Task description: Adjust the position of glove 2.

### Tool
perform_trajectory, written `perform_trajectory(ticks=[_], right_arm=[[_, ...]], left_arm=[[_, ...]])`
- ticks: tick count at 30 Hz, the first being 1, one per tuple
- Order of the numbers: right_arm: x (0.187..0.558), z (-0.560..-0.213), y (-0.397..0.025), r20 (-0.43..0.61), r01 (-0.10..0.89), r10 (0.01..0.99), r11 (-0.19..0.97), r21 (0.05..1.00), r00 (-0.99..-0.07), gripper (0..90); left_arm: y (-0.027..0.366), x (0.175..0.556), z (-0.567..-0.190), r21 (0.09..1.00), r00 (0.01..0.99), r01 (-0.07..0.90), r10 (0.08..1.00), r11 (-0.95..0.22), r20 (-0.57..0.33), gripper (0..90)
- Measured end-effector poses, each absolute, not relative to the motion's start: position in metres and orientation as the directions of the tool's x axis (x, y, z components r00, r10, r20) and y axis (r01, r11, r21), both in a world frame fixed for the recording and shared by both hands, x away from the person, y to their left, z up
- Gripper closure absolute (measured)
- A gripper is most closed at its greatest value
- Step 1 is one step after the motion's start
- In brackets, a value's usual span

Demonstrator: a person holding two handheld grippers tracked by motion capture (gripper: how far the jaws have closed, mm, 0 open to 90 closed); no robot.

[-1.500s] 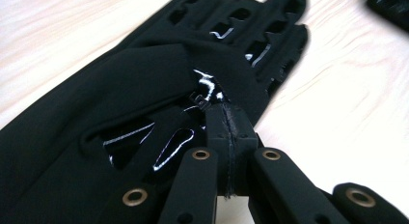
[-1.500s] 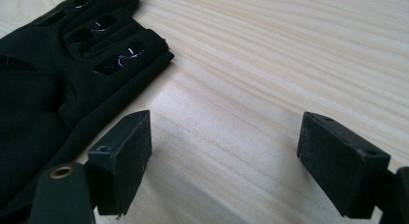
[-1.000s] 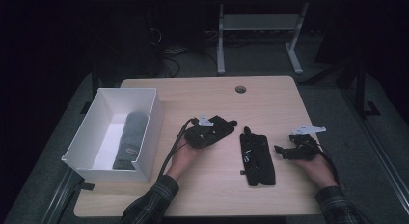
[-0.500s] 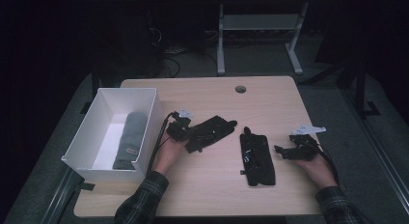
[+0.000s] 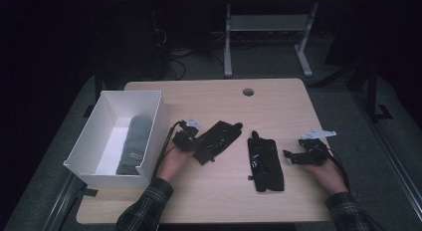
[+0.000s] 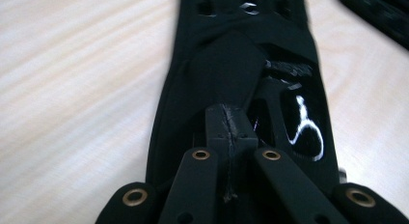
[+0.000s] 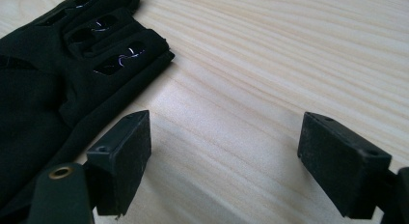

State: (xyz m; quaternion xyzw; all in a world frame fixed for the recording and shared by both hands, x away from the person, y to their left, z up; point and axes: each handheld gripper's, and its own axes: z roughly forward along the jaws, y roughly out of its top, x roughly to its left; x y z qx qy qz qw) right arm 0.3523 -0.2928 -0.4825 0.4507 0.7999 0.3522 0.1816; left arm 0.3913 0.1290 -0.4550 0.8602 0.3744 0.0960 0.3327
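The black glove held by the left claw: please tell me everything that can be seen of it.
The black glove looks like thin stretchy fabric, with cut-out holes near its far end and a small white mark on it. It lies flat on the wooden table, angled diagonally, right of the white box. The left claw is shut on its near edge, pinching a fold. Nothing else touches it.

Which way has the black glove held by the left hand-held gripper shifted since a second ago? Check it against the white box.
Yes. The left hand-held gripper has dragged the black glove leftward, closer to the white box.
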Motion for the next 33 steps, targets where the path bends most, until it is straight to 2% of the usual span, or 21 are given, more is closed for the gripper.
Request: perform_trajectory(ticks=[12, 18, 23, 33], right_arm=[[0.352, -0.482, -0.292, 0.03, 0.595, 0.851, 0.342, 0.727, -0.525, 19.1], [0.352, -0.482, -0.292, 0.03, 0.596, 0.851, 0.341, 0.727, -0.524, 19.0], [0.352, -0.482, -0.292, 0.031, 0.596, 0.851, 0.341, 0.727, -0.524, 19.0], [0.352, -0.482, -0.292, 0.032, 0.597, 0.851, 0.34, 0.727, -0.524, 19.0]], left_arm=[[0.126, 0.355, -0.454, 0.623, 0.767, 0.563, 0.624, -0.542, -0.15, 89.6], [0.116, 0.339, -0.454, 0.621, 0.802, 0.535, 0.576, -0.572, -0.16, 89.6], [0.11, 0.333, -0.452, 0.624, 0.822, 0.503, 0.553, -0.598, -0.134, 89.5], [0.127, 0.353, -0.438, 0.682, 0.768, 0.53, 0.626, -0.503, -0.134, 72.9]])
